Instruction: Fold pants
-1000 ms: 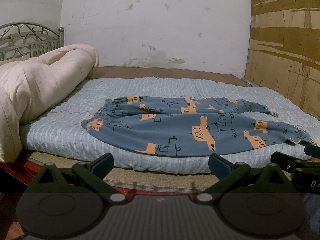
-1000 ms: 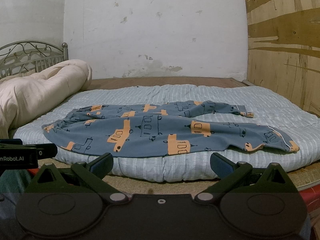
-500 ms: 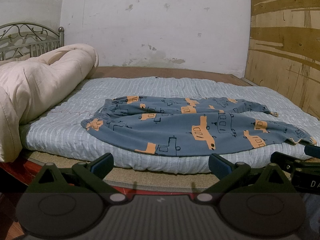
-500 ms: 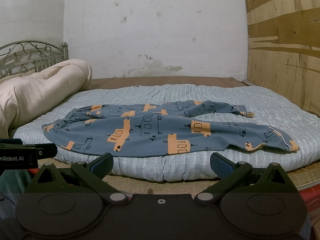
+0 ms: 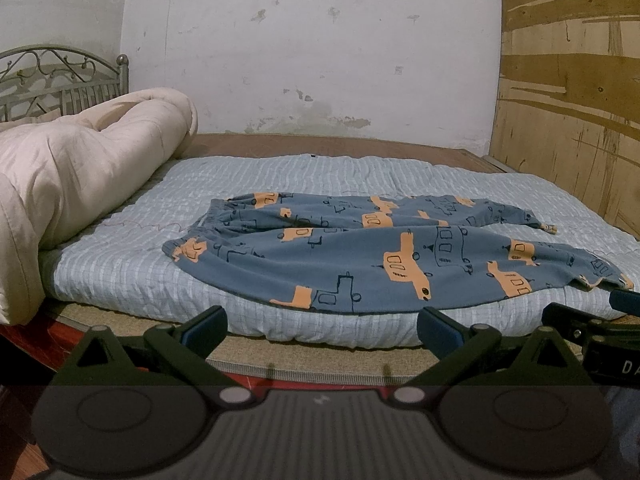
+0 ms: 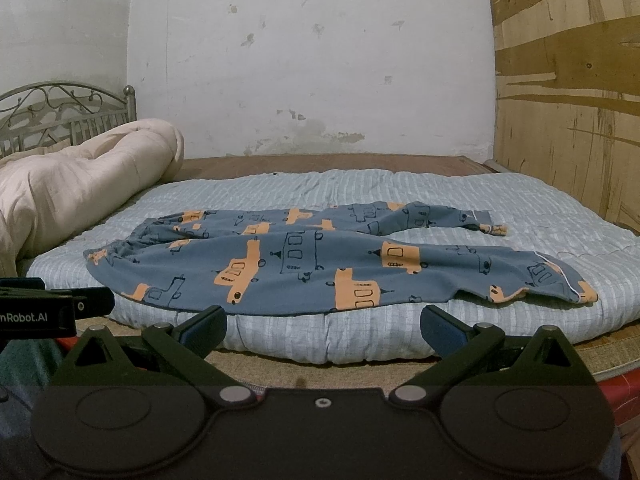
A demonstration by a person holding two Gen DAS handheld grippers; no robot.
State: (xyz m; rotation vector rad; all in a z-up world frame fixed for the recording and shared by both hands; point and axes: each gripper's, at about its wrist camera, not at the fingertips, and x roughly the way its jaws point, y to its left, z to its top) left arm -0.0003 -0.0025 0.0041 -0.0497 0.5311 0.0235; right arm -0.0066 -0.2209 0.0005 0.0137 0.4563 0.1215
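Blue pants with orange vehicle prints (image 5: 360,256) lie spread flat on the pale blue quilt (image 5: 120,264), waistband to the left, both legs running right; they also show in the right wrist view (image 6: 312,264). My left gripper (image 5: 322,326) is open and empty, in front of the bed's near edge, short of the pants. My right gripper (image 6: 324,326) is open and empty, also in front of the near edge. The right gripper shows at the far right of the left wrist view (image 5: 592,320); the left gripper shows at the far left of the right wrist view (image 6: 48,308).
A rolled cream duvet (image 5: 80,172) lies along the bed's left side by a metal headboard (image 5: 60,76). A white wall stands behind the bed and a wooden board (image 5: 568,100) at the right. A woven mat and red bed frame (image 6: 616,376) edge the front.
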